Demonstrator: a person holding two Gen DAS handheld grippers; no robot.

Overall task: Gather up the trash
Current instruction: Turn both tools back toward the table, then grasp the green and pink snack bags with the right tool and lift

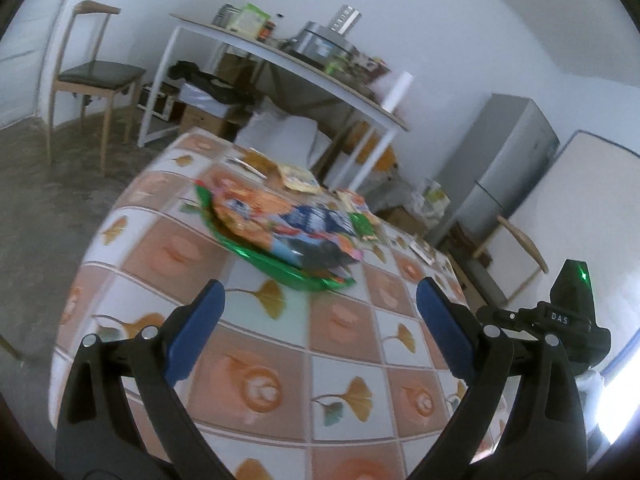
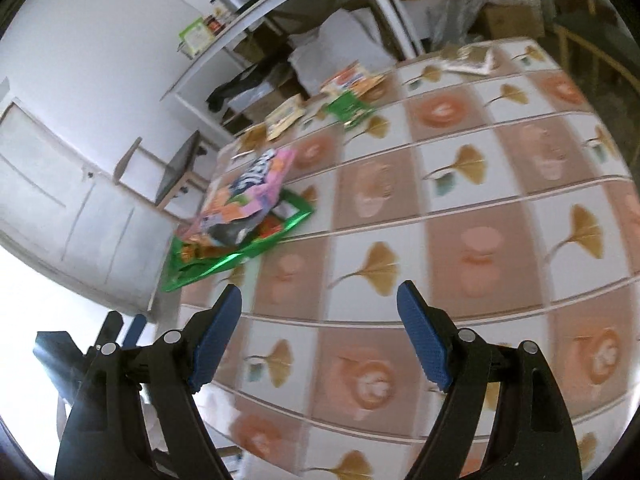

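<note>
I see both grippers over the table (image 2: pixel 460 208). Left gripper (image 1: pixel 320 312): jaws apart, nothing between. Right gripper (image 2: pixel 320 320): jaws apart, nothing between. The wrappers (image 1: pixel 280 228) lie piled ahead, untouched; more scraps (image 2: pixel 348 96) sit near the far edge. Motion blur hides all printing; the lowest green wrapper (image 2: pixel 224 260) is half covered.

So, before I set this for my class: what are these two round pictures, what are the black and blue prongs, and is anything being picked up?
Each picture comes from a camera mounted on a hand-held claw and looking along its two prongs. One shows the left claw, the other the right claw. Both are open and hold nothing. They hover over a table with a leaf-patterned cover. On it lie a green wrapper with an orange and blue snack bag on top, and smaller wrappers further back.
</note>
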